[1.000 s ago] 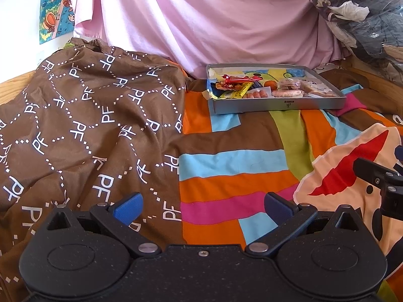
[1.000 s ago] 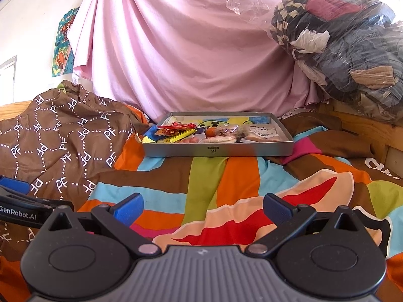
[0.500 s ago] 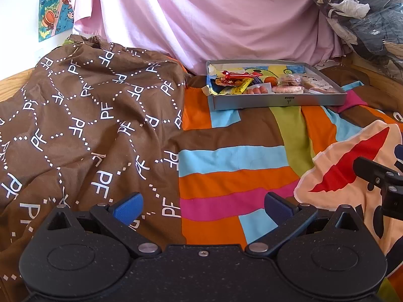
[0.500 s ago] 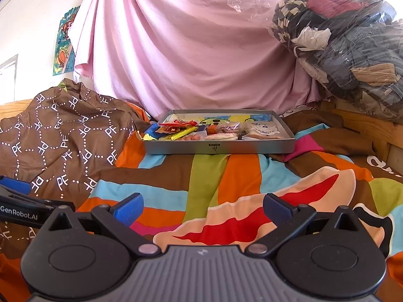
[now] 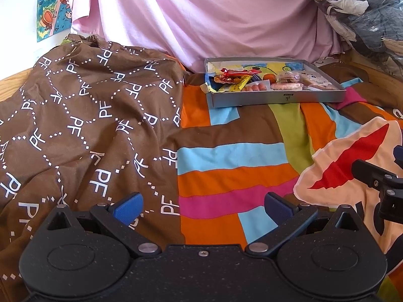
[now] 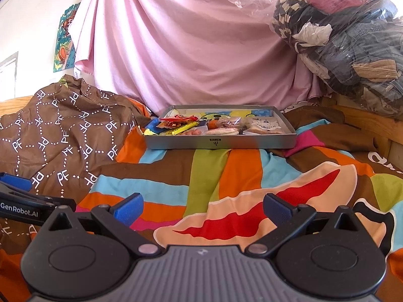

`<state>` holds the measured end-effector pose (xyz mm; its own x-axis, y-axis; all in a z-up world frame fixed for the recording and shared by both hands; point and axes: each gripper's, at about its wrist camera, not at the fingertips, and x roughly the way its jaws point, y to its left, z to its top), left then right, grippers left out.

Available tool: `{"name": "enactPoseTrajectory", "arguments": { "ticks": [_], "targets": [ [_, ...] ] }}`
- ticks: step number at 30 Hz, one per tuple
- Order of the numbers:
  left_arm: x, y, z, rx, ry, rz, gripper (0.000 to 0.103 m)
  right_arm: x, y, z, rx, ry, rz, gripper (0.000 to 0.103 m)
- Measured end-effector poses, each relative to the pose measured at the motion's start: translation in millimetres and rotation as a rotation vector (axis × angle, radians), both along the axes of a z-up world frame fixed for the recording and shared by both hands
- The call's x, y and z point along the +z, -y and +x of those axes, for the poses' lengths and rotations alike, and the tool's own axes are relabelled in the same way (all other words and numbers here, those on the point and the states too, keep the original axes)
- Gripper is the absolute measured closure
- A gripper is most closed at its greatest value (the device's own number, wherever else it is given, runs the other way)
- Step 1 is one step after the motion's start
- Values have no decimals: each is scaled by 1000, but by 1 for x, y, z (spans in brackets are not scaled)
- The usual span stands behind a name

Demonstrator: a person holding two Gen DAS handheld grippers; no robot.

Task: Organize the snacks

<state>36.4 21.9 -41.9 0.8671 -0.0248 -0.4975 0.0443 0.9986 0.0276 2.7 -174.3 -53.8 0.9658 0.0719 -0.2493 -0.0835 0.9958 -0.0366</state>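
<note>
A shallow grey tray (image 5: 277,98) (image 6: 219,143) rests on the striped bedspread at the far side. It holds several wrapped snacks: a red wrapper (image 5: 228,73) (image 6: 178,119), a yellow bar (image 5: 238,85) (image 6: 180,128), and pale cookie packs (image 5: 288,81) (image 6: 263,125). My left gripper (image 5: 202,207) stands open low over the bedspread, well short of the tray, nothing between its blue pads. My right gripper (image 6: 202,209) is open too, also far from the tray and holding nothing. Each gripper shows at the other view's edge.
A brown patterned cloth (image 5: 83,125) (image 6: 63,130) lies bunched on the left. A pink sheet (image 5: 214,17) (image 6: 189,45) hangs behind the tray. A plastic-wrapped bundle of clothes (image 6: 347,37) is stacked at the right on a wooden frame (image 6: 365,123).
Both grippers have tilted slightly downward or lowered, so the tray sits a bit higher in each view. Neither gripper's jaws have changed.
</note>
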Motion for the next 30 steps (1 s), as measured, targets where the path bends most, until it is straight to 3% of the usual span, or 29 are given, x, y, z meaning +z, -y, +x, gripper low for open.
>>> {"name": "enactPoseTrajectory", "arguments": {
  "ticks": [30],
  "targets": [
    [-2, -2, 2, 3, -18, 7, 1, -4, -5, 1, 47, -25, -1, 0]
  ]
}}
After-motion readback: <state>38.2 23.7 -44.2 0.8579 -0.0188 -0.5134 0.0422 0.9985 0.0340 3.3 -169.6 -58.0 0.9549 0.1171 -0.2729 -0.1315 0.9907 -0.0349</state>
